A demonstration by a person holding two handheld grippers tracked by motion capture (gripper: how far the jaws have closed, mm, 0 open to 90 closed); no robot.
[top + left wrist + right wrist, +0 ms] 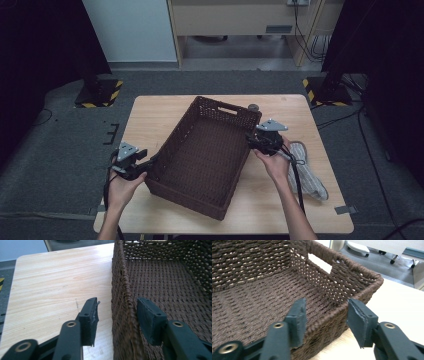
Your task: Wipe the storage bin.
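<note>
Forearms reach in from the near edge of the wooden surface (150, 107), where the brown wicker basket (205, 155) sits askew at centre, a grey cloth (307, 172) to its right. Each hand-held gripper, left (150, 162) and right (250, 139), straddles a long wall, jaws parted, pads apparently not pressing. Judging by this, the grip is being set or released; lifting next would call for both closing firmly.

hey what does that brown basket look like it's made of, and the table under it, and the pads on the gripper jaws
Basket: dark brown woven cord, perhaps paper rope or wicker; twisted strands show, with light through gaps in the weave. Matte.
Table: pale wood or wood-look laminate; long grain lines, slight sheen.
Pads: black, matte, likely rubber or foam; the edges look frayed and layered.
</note>
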